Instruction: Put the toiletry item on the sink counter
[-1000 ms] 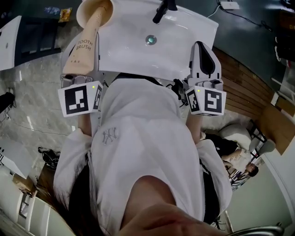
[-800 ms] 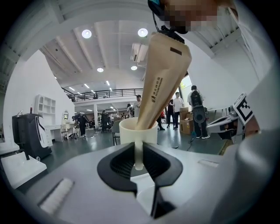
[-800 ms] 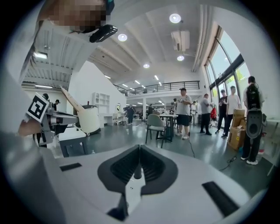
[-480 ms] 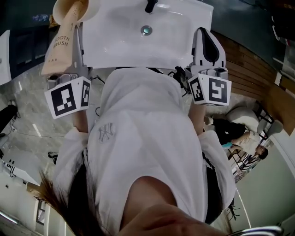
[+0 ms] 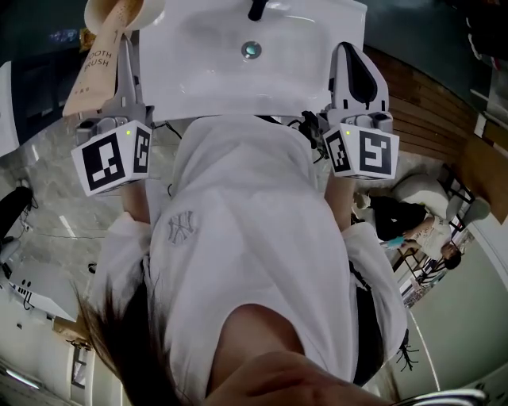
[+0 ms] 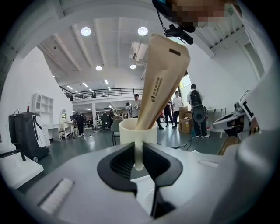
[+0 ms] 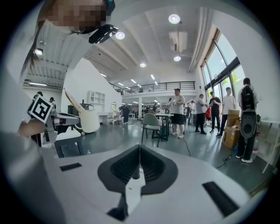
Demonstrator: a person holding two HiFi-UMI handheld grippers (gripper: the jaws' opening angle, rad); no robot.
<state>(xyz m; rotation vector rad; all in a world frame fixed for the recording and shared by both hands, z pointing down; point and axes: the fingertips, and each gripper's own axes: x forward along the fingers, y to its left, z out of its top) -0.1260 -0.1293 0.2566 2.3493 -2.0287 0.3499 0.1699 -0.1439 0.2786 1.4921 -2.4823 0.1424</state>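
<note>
Gripping the cream cup (image 6: 138, 131) by its handle, left tongs (image 6: 138, 158) hold it at the left edge of the sink (image 5: 198, 79), toothbrush pack (image 6: 162, 78) leaning inside, faucet (image 5: 258, 9) and drain (image 5: 252, 50) off to its right; right tongs (image 7: 139, 168) closed, empty.

- L gripper (image 5: 129, 70): held out fwd on person's left side, approx. level, nose dipped a little. Jaws part-closed, clamped on the thin handle of cup (image 6: 138, 131), which stands upright just past the jaw tips. L marker cube (image 5: 111, 158) at rear, top face twd head cam.
- R gripper (image 5: 353, 59): held out fwd on right side, approx. level w/ the L. Jaws together, nothing betw. them. R marker cube (image 5: 365, 152) at rear.
- L sleeve (image 5: 127, 246), R sleeve (image 5: 371, 273): white, both arms reaching fwd. Hands hidden under the cubes.
</note>
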